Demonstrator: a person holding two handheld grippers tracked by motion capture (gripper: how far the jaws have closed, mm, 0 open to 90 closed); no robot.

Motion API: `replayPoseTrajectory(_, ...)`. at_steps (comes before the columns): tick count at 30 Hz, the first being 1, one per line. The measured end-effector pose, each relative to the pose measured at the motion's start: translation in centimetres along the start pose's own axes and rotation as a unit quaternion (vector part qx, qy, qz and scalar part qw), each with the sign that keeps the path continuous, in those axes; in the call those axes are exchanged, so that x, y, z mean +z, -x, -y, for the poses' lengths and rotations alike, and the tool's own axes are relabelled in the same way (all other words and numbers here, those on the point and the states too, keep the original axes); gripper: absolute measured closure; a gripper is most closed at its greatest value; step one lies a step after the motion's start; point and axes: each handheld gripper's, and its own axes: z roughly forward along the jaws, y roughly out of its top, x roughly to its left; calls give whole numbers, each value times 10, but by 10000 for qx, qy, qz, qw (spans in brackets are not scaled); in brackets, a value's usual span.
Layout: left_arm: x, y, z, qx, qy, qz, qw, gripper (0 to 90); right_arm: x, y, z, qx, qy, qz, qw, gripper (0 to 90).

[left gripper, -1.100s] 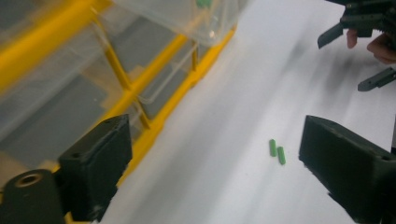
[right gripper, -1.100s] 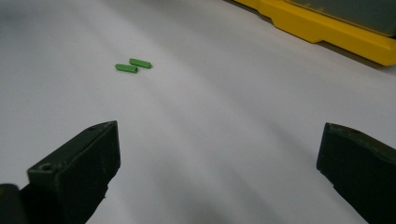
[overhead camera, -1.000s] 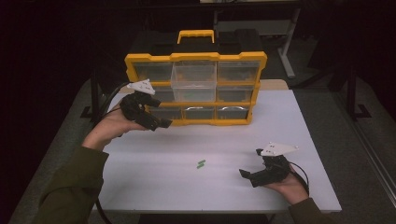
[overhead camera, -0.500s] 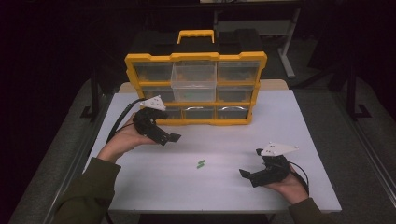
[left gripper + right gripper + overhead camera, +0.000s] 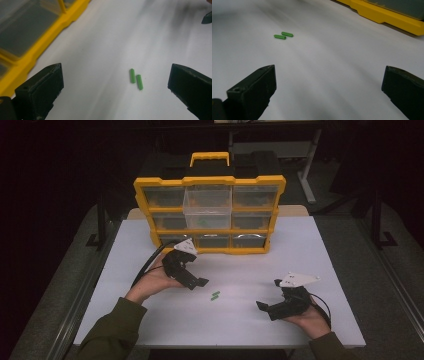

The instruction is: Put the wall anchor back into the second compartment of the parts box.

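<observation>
Two small green pins [image 5: 215, 295] lie side by side on the white table [image 5: 310, 250], between my two grippers. My left gripper [image 5: 197, 282] hovers just left of them, open and empty, its jaws pointing down toward them. In the left gripper view the green pins [image 5: 136, 79] lie a little right of centre between the wide jaws. My right gripper [image 5: 267, 309] rests open near the front right, jaws aimed left. From the right gripper view the green pins [image 5: 283, 35] lie far off at upper left.
A yellow drawer organiser [image 5: 210, 215] with clear drawers stands at the back of the table; its top middle drawer [image 5: 207, 210] is pulled out. Its yellow base [image 5: 37, 52] runs close by on the left of the left gripper view, and the base [image 5: 384, 16] crosses the right gripper view's top.
My left gripper has moved away from the organiser, forward and right, down toward the green pins. The right gripper has stayed put.
</observation>
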Motion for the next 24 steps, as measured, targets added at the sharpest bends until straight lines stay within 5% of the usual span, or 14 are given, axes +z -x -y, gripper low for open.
replayPoseTrajectory(10, 27, 8, 3, 79, -248, 149, 9995, 104, 0, 0, 0, -13, -7, -1, 10000, 0)
replayPoseTrajectory(11, 30, 11, 3, -81, -143, 161, 9997, 119, 0, 0, 0, -12, -8, -1, 10000, 0)
replayPoseTrajectory(14, 34, 12, 3, -52, -217, 192, 9996, 158, 0, 0, 0, -20, -6, -7, 10000, 0)
replayPoseTrajectory(24, 50, 17, 6, 11, -472, 322, 9984, 385, 0, 0, 0, 7, -13, -23, 10000, 0)
